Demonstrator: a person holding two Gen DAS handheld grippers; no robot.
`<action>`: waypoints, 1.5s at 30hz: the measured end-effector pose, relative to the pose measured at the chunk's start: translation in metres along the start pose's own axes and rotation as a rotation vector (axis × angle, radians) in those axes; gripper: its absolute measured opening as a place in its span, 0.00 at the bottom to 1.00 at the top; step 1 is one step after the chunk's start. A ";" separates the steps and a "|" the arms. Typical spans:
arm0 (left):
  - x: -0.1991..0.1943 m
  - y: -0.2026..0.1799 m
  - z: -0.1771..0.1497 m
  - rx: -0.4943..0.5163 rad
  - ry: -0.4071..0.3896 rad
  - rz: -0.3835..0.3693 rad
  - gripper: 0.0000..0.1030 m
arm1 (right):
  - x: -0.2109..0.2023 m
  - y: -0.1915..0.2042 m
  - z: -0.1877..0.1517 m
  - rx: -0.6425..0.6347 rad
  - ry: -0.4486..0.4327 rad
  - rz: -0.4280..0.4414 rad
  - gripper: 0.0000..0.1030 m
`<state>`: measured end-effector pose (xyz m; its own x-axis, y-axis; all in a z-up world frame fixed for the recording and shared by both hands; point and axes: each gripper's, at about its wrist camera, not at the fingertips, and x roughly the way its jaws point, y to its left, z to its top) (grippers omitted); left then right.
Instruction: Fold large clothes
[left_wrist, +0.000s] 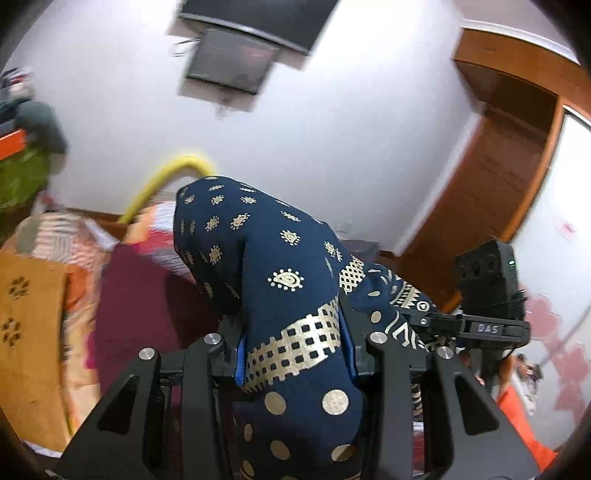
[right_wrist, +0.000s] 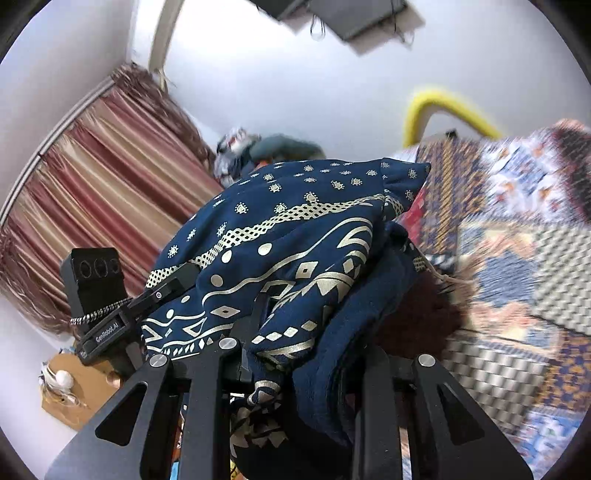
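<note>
Left tool (left_wrist: 295, 347) and right tool (right_wrist: 306, 354) both clamped, raised.

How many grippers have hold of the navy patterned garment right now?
2. The left gripper clamps a bunched fold of the navy garment at its blue pads; the right gripper pinches another bunch of it, beside the left one.

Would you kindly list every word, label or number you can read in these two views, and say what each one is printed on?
"DAS" – white letters on the right gripper, seen from the left wrist.
"GenRobot.AI" – white letters on the left gripper, seen from the right wrist.
The navy garment carries gold patterns only, no words.
</note>
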<state>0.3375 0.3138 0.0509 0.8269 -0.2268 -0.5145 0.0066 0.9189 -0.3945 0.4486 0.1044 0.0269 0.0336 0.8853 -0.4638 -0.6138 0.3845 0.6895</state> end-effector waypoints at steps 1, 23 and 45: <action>0.006 0.017 -0.006 -0.011 0.012 0.034 0.37 | 0.019 -0.003 -0.003 0.003 0.019 -0.001 0.21; 0.009 0.073 -0.079 -0.050 0.150 0.244 0.68 | 0.049 -0.031 -0.068 -0.055 0.158 -0.391 0.43; -0.133 -0.053 -0.121 0.169 -0.081 0.408 0.76 | -0.084 0.128 -0.137 -0.346 -0.180 -0.466 0.44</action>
<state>0.1593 0.2565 0.0476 0.8221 0.1851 -0.5383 -0.2433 0.9692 -0.0383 0.2591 0.0427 0.0775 0.4747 0.6862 -0.5512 -0.7224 0.6615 0.2013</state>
